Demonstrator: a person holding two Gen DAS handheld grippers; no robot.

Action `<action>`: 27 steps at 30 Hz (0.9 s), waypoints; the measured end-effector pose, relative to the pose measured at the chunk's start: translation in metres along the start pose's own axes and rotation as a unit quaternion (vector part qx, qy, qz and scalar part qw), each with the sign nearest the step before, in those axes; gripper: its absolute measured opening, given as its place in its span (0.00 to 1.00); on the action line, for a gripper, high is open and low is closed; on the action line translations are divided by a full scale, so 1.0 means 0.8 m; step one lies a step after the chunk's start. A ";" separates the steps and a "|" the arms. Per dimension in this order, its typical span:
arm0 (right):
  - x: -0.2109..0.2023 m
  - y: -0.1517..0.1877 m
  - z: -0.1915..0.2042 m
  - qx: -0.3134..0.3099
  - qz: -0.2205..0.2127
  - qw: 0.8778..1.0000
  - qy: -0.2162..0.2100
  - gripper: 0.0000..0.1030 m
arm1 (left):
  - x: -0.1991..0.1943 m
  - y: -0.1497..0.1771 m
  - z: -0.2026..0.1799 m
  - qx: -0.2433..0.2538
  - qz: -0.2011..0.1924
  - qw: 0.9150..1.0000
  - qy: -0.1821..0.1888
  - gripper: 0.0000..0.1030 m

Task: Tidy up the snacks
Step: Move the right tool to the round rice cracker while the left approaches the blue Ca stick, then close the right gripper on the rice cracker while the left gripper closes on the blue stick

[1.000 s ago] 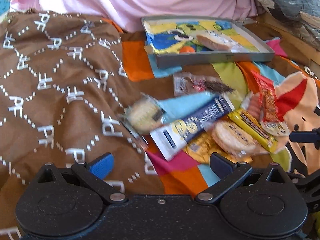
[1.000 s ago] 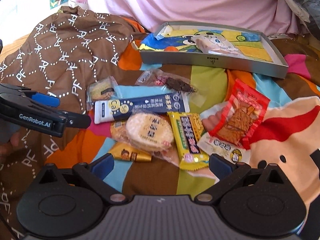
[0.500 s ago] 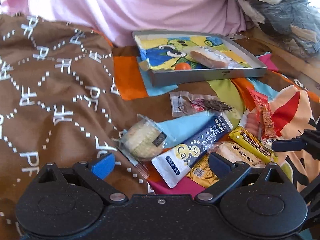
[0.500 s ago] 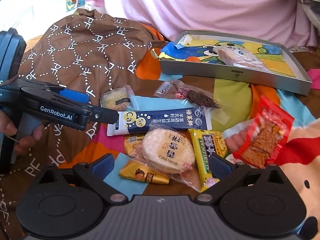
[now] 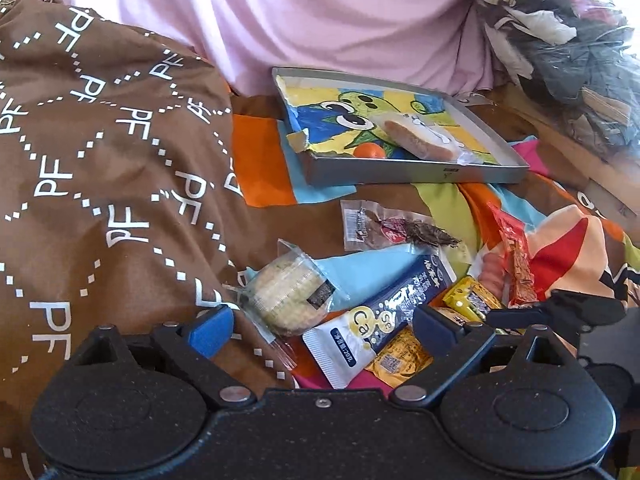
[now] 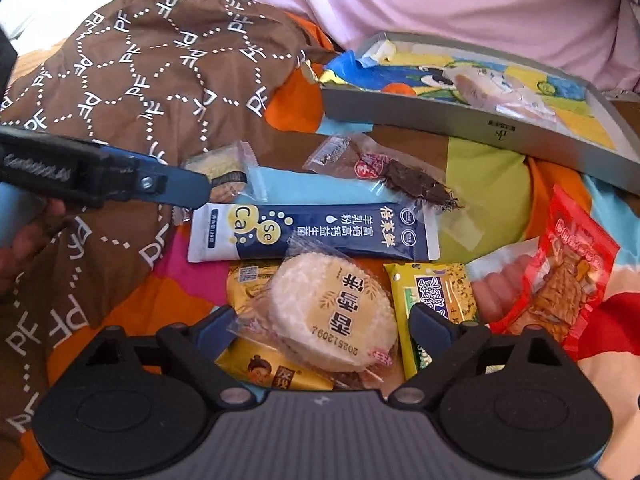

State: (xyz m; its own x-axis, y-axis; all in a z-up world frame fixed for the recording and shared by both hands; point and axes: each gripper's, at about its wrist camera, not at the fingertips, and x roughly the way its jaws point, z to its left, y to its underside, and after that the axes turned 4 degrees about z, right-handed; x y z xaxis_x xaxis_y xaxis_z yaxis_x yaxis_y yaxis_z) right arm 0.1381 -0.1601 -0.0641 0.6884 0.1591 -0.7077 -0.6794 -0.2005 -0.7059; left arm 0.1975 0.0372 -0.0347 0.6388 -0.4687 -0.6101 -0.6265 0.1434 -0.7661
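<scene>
The left gripper (image 5: pixel 320 328) is wide open and holds nothing. Just past its fingers, a bit to the left, lies a round cookie pack (image 5: pixel 290 300) in clear wrap. Right beside the cookie, more to the middle, is the long blue stick pack (image 5: pixel 384 316), which leans over a gold packet (image 5: pixel 400 358).

The right gripper (image 6: pixel 318 326) is wide open too, with nothing in it. The round rice cracker (image 6: pixel 334 316) sits right between its two fingers. The cracker is pale and bumpy, in a crinkly clear bag, and rests on top of the gold packet. Just right of the gripper are a yellow bar pack (image 6: pixel 436 292) and a red snack bag (image 6: pixel 568 276). Farther ahead is a clear pack with a dark snack (image 6: pixel 400 176).

Way ahead of both grippers sits the gray tray (image 6: pixel 460 120), with one wrapped snack (image 6: pixel 488 88) already inside. All of this lies on a bed with a bright quilt (image 6: pixel 488 176).

I think the next job is to pick up the rice cracker and carry it to the tray. To do it well, go straight down so the fingers pass both sides of the cracker. Squeeze softly, since it could crack. Lift slowly, so the gold packet under it stays put.
</scene>
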 end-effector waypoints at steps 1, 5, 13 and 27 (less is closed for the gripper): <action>0.001 -0.001 -0.002 0.002 -0.001 1.000 0.000 0.93 | 0.000 0.000 -0.001 0.003 0.000 1.000 0.002 0.93; -0.002 0.000 -0.006 0.011 -0.010 1.000 0.002 0.85 | -0.003 0.002 -0.006 0.019 -0.004 1.000 0.006 0.93; -0.032 0.009 -0.005 0.002 -0.051 0.999 0.019 0.58 | 0.002 0.000 -0.027 0.104 -0.016 0.994 0.010 0.91; -0.053 0.016 -0.037 0.018 -0.067 0.996 0.048 0.56 | 0.043 0.004 -0.058 0.255 0.033 0.965 0.056 0.78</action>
State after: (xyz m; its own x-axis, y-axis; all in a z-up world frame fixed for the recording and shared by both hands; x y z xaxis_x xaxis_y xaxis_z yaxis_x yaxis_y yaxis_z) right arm 0.1082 -0.1982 -0.0424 0.7938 0.0889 -0.6017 -0.5868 -0.1480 -0.7961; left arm 0.1967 -0.0192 -0.0487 0.5344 -0.5312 -0.6574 -0.3450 0.5730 -0.7434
